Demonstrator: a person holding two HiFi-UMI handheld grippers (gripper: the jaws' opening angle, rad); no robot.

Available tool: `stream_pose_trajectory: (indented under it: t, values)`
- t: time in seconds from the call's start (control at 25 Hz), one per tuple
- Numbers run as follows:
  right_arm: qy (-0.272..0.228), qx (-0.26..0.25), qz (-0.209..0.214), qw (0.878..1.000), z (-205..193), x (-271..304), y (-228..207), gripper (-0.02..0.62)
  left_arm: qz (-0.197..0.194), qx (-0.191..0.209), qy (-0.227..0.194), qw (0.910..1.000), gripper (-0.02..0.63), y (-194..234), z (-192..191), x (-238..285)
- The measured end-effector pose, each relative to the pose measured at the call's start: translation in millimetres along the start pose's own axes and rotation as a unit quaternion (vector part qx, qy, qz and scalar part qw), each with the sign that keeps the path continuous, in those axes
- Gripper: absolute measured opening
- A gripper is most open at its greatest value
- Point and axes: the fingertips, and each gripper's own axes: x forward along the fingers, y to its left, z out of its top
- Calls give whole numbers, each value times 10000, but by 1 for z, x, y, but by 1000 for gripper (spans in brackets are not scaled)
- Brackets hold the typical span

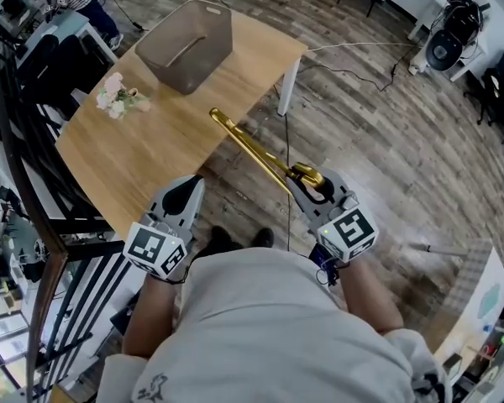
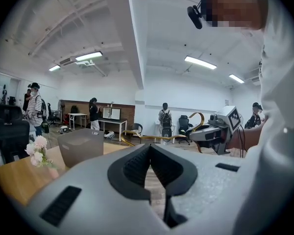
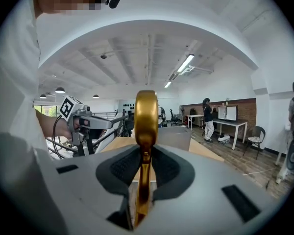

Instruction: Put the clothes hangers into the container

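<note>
A gold clothes hanger (image 1: 250, 149) is clamped at its hook end in my right gripper (image 1: 301, 180) and sticks out toward the wooden table (image 1: 155, 145). In the right gripper view the hanger (image 3: 146, 116) stands upright between the pads. The grey container (image 1: 187, 44) sits at the table's far end, open side up. My left gripper (image 1: 193, 183) hovers by the table's near corner, jaws together with nothing in them. From the left gripper view, the container (image 2: 81, 146) lies ahead to the left and the right gripper (image 2: 208, 133) with the hanger (image 2: 157, 137) to the right.
A small bunch of pale flowers (image 1: 118, 97) lies on the table left of the container. A black metal rack (image 1: 34, 166) lines the table's left side. Cables and a fan (image 1: 447, 49) are on the wood floor at right. People stand far back.
</note>
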Motion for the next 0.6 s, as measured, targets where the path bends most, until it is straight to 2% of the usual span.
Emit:
stream_pose_trajectory:
  t: [0.32, 0.6]
  values:
    - [86, 126, -156, 9998, -7, 10, -22, 74, -167, -48, 27, 9998, 6, 14, 0, 31]
    - [150, 124, -104, 9998, -1, 45, -40, 74, -212, -69, 7, 9998, 6, 46, 8, 58]
